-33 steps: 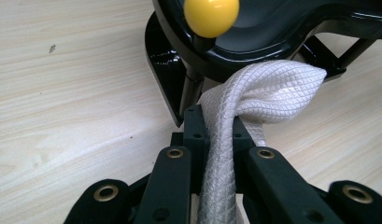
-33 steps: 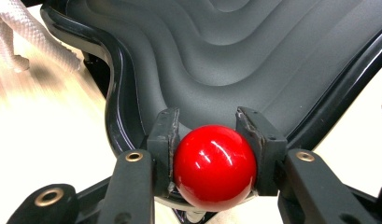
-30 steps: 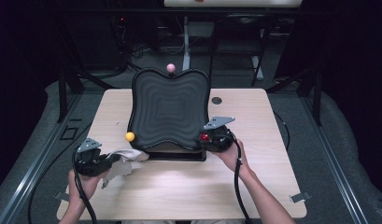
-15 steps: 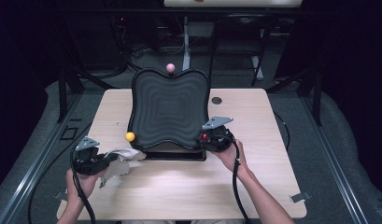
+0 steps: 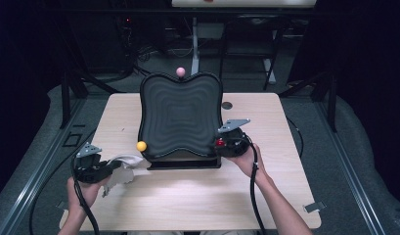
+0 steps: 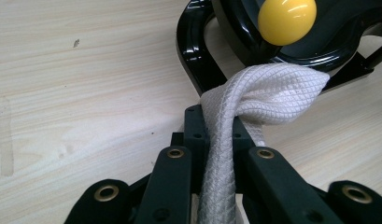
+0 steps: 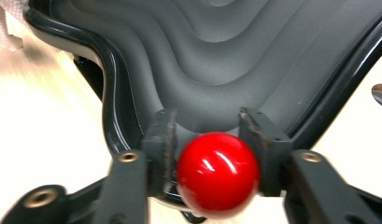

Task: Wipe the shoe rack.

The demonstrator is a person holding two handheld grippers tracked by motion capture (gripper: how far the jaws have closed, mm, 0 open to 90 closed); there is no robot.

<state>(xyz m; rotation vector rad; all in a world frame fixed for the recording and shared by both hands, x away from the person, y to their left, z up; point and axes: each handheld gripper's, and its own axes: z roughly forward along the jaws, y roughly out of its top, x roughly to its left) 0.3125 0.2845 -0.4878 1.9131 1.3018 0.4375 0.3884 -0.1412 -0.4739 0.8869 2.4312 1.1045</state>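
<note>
We saw a pale wooden table [image 5: 197, 196], grey carpeted floor [image 5: 364, 161] around it, metal rails [image 5: 36, 181] along its sides, dark frames and cables behind, the room dim beyond.

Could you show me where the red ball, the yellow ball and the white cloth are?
red ball [image 7: 218, 173]: right gripper view, middle of its front.
yellow ball [image 6: 286, 19]: left gripper view, centre of its face.
white cloth [image 6: 272, 93]: left gripper view, on the bunched fold.

Pink ball [image 5: 180, 72], small dark disc [image 5: 227, 105]

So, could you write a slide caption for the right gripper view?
Right gripper with red knob between its jaws, at black tray.
</note>
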